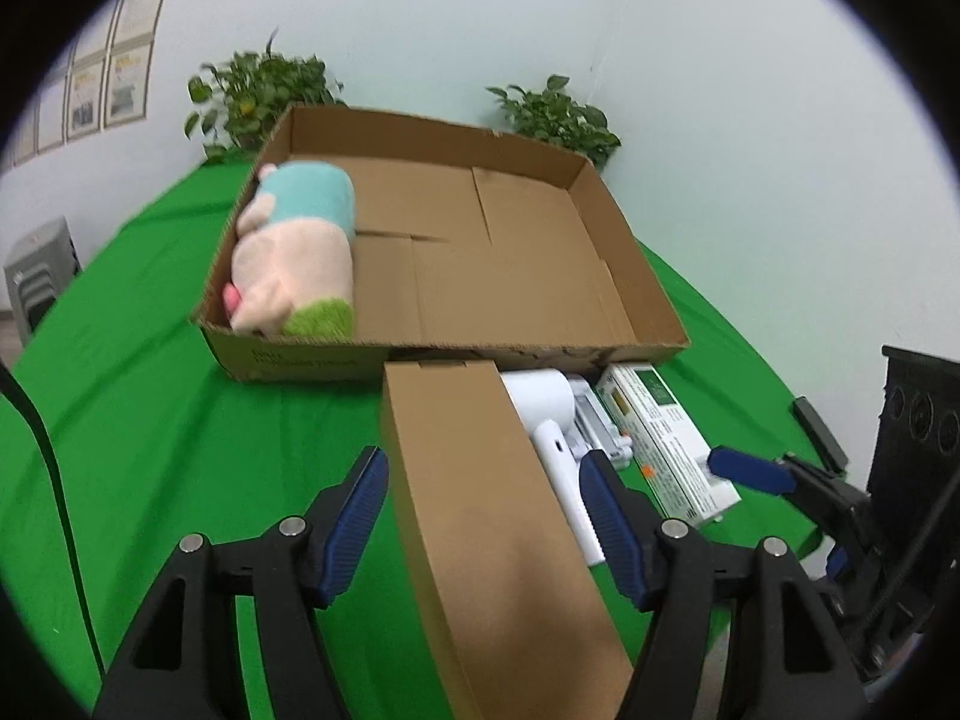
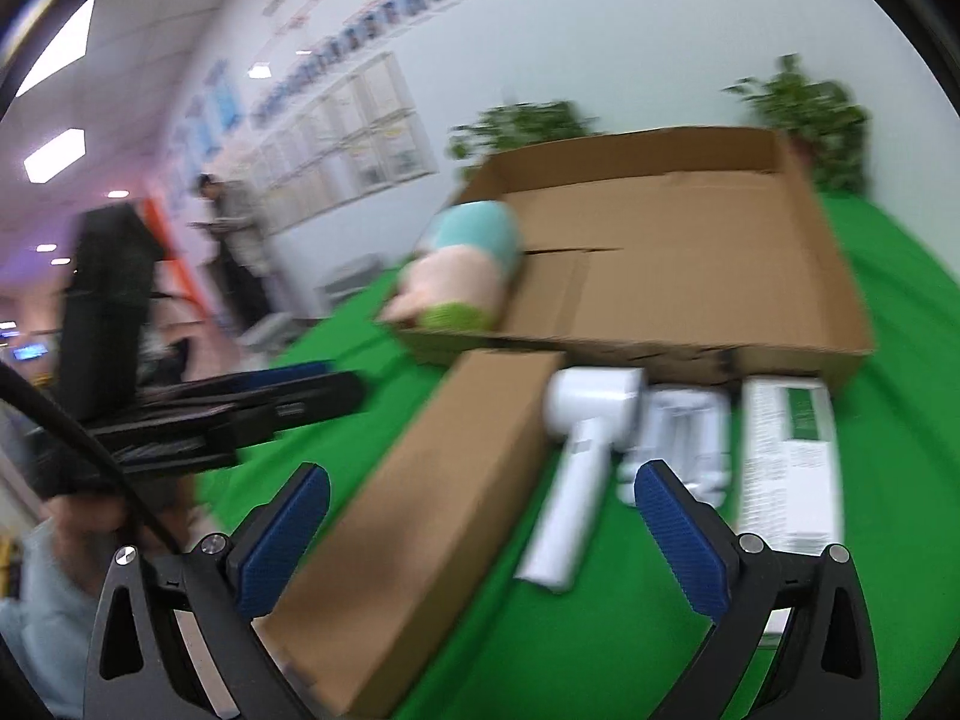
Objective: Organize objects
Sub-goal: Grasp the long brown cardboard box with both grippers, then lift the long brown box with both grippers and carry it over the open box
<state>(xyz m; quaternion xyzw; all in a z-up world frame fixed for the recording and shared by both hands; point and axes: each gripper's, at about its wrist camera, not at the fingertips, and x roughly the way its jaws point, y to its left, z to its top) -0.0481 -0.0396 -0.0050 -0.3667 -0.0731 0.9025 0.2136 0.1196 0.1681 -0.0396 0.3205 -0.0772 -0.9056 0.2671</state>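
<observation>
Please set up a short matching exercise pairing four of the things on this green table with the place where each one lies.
Things:
1. pastel plush toy
2. long brown cardboard box
3. white handheld device
4. white and green printed carton

Places:
A. farthest to the right in the row before the tray
B. between the left gripper's open fingers
C. inside the shallow cardboard tray, at its left end
D. between the long box and the small white packet

Pairs: 1-C, 2-B, 3-D, 4-A
</observation>
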